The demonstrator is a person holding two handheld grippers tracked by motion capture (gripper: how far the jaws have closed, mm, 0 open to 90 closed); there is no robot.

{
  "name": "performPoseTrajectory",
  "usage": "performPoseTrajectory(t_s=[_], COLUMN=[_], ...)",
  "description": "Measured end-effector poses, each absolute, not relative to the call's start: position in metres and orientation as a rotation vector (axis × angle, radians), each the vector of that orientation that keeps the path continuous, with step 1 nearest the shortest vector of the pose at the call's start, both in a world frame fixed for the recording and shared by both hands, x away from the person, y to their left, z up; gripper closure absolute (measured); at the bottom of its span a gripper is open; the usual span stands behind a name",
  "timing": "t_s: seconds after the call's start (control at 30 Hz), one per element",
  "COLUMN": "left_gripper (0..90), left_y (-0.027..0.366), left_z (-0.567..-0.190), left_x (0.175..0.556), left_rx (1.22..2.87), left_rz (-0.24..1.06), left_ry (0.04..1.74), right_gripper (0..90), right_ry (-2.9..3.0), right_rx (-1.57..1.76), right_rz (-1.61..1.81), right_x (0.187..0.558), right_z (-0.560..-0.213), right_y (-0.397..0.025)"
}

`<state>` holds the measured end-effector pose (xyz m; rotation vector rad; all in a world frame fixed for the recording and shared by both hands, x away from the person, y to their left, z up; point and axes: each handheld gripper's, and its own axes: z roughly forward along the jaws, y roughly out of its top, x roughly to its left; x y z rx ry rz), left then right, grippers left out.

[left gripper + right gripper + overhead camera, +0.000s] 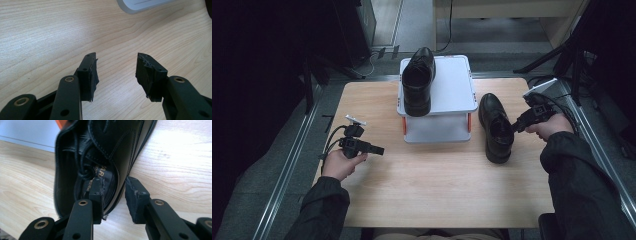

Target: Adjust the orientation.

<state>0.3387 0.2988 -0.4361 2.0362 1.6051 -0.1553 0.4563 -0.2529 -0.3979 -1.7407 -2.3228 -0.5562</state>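
Step in hand, as judged: gripping the second shoe (100,157) for the rack (451,90). The right gripper (113,192) has its jaws narrowly apart, straddling the shoe's side wall, one jaw inside the opening, one outside; next they must close. The left gripper (116,72) hangs wide open over bare table (50,37)

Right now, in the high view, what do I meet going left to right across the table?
Left claw → shoe on the white rack → shoe on the table → right claw, its jaws astride that shoe's side wall.
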Motion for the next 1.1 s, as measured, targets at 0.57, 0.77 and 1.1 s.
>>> performPoseTrajectory(t_s=[0.57,0.77,1.1], left_gripper=[50.8,50.7,50.7], left_y=[0.295,0.295,0.296], left_z=[-0.44,-0.441,-0.442], left_x=[0.339,0.34,0.34], left_rx=[2.079,2.076,2.079], left_rz=[-0.181,-0.186,-0.19], left_ry=[1.587,1.59,1.595], right_gripper=[67.9,73.0,84.8], right_ry=[-2.35,-2.337,-2.236], right_rx=[-1.8,-1.803,-1.897], right_rz=[-0.452,-0.436,-0.408], right_x=[0.473,0.475,0.478], right_z=[-0.439,-0.44,-0.44], right_y=[-0.234,-0.234,-0.239])
